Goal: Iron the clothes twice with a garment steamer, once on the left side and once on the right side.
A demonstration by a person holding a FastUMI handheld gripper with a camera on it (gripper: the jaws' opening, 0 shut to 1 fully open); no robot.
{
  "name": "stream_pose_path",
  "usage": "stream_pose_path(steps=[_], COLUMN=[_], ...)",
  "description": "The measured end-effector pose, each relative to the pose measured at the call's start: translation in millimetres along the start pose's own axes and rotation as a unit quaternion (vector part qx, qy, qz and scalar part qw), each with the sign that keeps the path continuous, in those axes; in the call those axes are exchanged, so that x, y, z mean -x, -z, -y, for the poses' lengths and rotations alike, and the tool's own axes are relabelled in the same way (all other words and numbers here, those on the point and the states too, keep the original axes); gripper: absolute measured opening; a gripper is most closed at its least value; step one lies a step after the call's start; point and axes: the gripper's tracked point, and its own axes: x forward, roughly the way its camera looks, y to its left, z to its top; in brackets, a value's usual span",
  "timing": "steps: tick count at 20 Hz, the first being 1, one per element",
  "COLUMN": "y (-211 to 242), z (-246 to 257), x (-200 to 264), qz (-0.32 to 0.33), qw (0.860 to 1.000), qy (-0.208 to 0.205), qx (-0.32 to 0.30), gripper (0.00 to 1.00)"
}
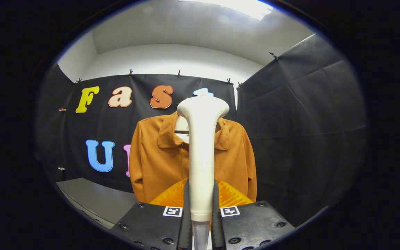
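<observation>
A white garment steamer (202, 146) stands upright between my fingers, its wide head at the top. My gripper (201, 194) is shut on the steamer's handle, both pads pressing its sides. Beyond the steamer hangs a brown-orange jacket (158, 163) with a collar, facing me against the booth's back wall. The steamer's head sits in front of the jacket's collar and hides the middle of its front; whether the two touch I cannot tell.
A grey table surface (96, 198) runs along the lower left, below the jacket. Black cloth walls (300, 132) close the booth behind and to the right. An orange ribbed part (233, 196) lies just ahead of the fingers.
</observation>
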Motion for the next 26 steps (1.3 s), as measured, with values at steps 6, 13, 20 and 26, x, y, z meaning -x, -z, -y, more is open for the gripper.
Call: stream_pose_path(steps=[6,13,20,26], y=[49,135,216,261], z=[26,55,65,77], x=[-24,-34,-13,11], qz=[-0.032,-0.107,-0.177,-0.23], qw=[0.999,0.993,0.983,0.972], qy=[0.004,0.016,0.016,0.029], qx=[-0.011,-0.041,-0.043,-0.042], gripper=[0.25,0.25,0.25,0.25])
